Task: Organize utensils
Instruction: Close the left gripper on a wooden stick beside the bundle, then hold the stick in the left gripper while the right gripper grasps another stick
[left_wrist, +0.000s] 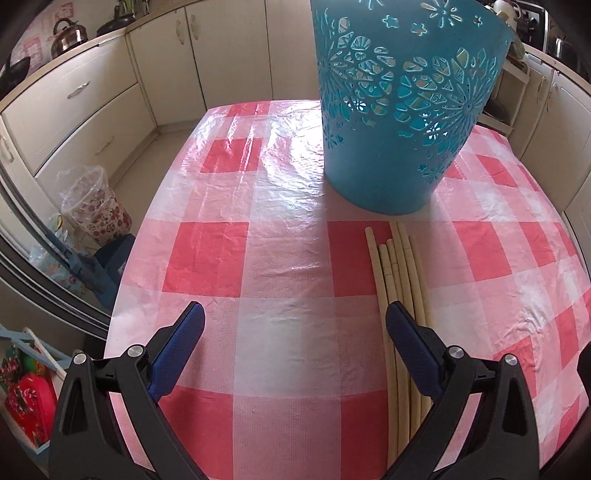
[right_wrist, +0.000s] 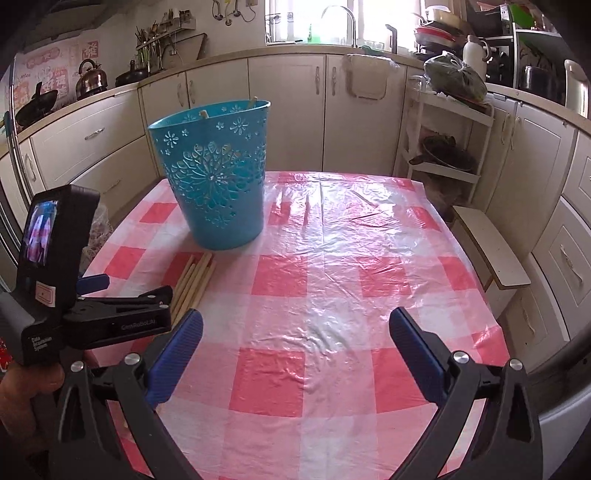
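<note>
Chopsticks (left_wrist: 400, 280) flat on table (left_wrist: 280, 258), bundle's long axis 12-to-6 in left wrist view, far ends just short of basket (left_wrist: 402, 110) at 12. Left hand-held gripper (left_wrist: 295, 314) nearer: jaws apart, empty, right finger over bundle. Right hand-held gripper (right_wrist: 295, 321) apart, empty; bundle at its 10 o'clock.

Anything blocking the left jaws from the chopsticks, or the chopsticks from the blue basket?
Nothing visible. The left gripper is open, with the chopsticks lying under its right finger. Bare tablecloth separates them from the upright blue basket.
</note>
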